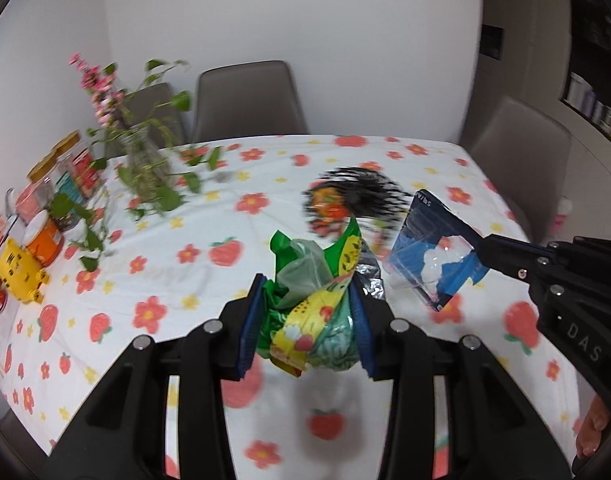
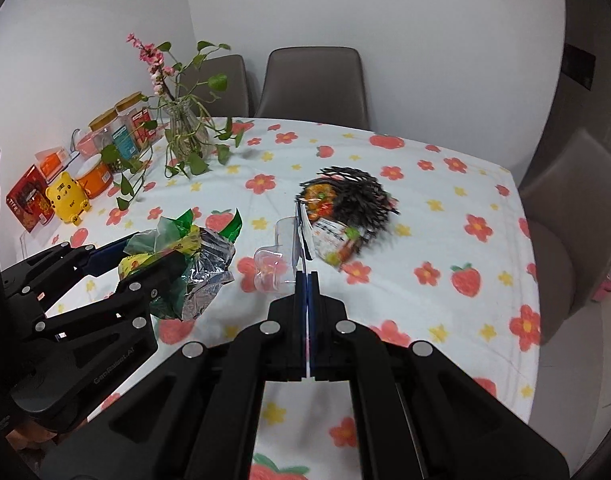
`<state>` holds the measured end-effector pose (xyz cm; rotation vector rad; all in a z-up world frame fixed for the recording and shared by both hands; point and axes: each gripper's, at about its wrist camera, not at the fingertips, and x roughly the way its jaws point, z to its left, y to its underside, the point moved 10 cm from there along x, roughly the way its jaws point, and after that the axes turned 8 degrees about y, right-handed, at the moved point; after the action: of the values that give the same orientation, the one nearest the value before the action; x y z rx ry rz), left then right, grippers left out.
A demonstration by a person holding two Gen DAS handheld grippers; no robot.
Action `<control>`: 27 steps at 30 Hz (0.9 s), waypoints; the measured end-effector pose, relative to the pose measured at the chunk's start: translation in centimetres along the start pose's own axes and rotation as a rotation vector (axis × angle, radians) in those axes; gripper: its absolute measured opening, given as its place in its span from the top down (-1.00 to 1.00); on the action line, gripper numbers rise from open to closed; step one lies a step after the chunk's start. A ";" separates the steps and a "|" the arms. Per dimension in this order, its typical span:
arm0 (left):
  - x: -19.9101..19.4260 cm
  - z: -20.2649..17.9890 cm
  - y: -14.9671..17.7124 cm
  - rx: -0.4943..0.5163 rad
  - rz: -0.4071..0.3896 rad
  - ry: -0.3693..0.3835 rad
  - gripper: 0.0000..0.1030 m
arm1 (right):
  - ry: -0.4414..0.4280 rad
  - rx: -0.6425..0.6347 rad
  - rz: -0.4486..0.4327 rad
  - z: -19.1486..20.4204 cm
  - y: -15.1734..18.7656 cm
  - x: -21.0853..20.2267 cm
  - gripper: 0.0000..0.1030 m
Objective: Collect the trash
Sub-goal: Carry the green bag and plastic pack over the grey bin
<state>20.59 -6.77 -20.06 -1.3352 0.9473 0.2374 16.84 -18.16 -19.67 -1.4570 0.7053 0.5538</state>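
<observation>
Above a table (image 1: 209, 240) w/ a white cloth printed in red flowers & strawberries, two black grippers are held side by side, both pointing down at an angle. The left gripper (image 1: 305, 316) is clamped on a crumpled bundle of snack wrappers (image 1: 317, 304), green & yellow outside, silver foil inside; blue pads press it from both sides, and the bundle is up off the cloth. The right gripper (image 2: 307, 280) has its jaws fully closed on a blue-and-clear plastic blister pack (image 1: 429, 256), pinched at one edge, also held above the table. In the right wrist view the pack shows edge-on, a thin blue sheet w/ a clear bubble to its left. One more piece of trash lies on the cloth past both grippers, near the middle: a black instant-noodle packet (image 2: 345, 208) w/ an orange food photo, blurred. At the far left edge stand a glass vase (image 2: 187, 136) w/ trailing green vine & pink blossoms, lidded jars (image 2: 121, 128), orange tubs, a red box & a yellow bear-shaped toy (image 2: 67, 196). Grey chairs (image 2: 313, 84) sit at the far side & right side, by a white wall.
</observation>
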 end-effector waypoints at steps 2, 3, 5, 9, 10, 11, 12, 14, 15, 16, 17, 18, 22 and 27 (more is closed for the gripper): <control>-0.5 -4.0 0.2 0.048 -0.001 0.050 0.21 | 0.042 0.049 -0.007 -3.4 1.7 -2.3 1.00; -0.7 -5.9 0.3 0.070 -0.001 0.074 0.21 | 0.061 0.073 -0.011 -4.9 2.5 -3.2 1.00; -1.3 -10.4 0.8 0.121 -0.004 0.126 0.22 | 0.105 0.124 -0.018 -8.3 4.5 -5.6 1.00; -3.5 -21.2 2.7 0.246 -0.010 0.244 0.21 | 0.215 0.240 -0.031 -16.4 10.4 -11.5 1.00; -4.1 -23.9 3.4 0.275 -0.007 0.273 0.21 | 0.244 0.270 -0.032 -18.4 12.3 -13.2 1.00; -4.8 -26.6 4.2 0.301 -0.005 0.300 0.21 | 0.279 0.305 -0.031 -20.7 14.5 -15.2 1.00; -5.7 -29.9 5.3 0.331 0.000 0.337 0.21 | 0.307 0.336 -0.029 -22.7 16.4 -16.9 1.00; -7.6 -36.0 7.6 0.392 0.012 0.402 0.21 | 0.358 0.391 -0.025 -25.9 19.9 -19.9 1.00; -8.5 -38.6 8.7 0.421 0.017 0.432 0.21 | 0.393 0.421 -0.023 -27.8 22.1 -21.8 1.00; -9.6 -41.6 10.1 0.451 0.022 0.470 0.21 | 0.427 0.445 -0.022 -29.4 24.1 -23.6 1.00; -10.5 -44.6 11.5 0.482 0.029 0.508 0.21 | 0.465 0.474 -0.020 -31.3 26.5 -25.6 1.00; -11.4 -47.1 12.7 0.506 0.036 0.537 0.21 | 0.493 0.500 -0.019 -32.6 28.4 -27.2 1.00; -15.1 -57.0 18.4 0.626 0.066 0.665 0.21 | 0.602 0.624 -0.001 -37.3 36.0 -33.0 1.00; -18.3 -66.6 25.1 0.786 0.106 0.805 0.20 | 0.748 0.793 0.034 -41.7 45.4 -39.0 1.00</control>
<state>-36.57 -52.97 -21.21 -0.6166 1.5669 -0.5971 -46.60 -54.06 -22.08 -0.8592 1.3464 -0.2833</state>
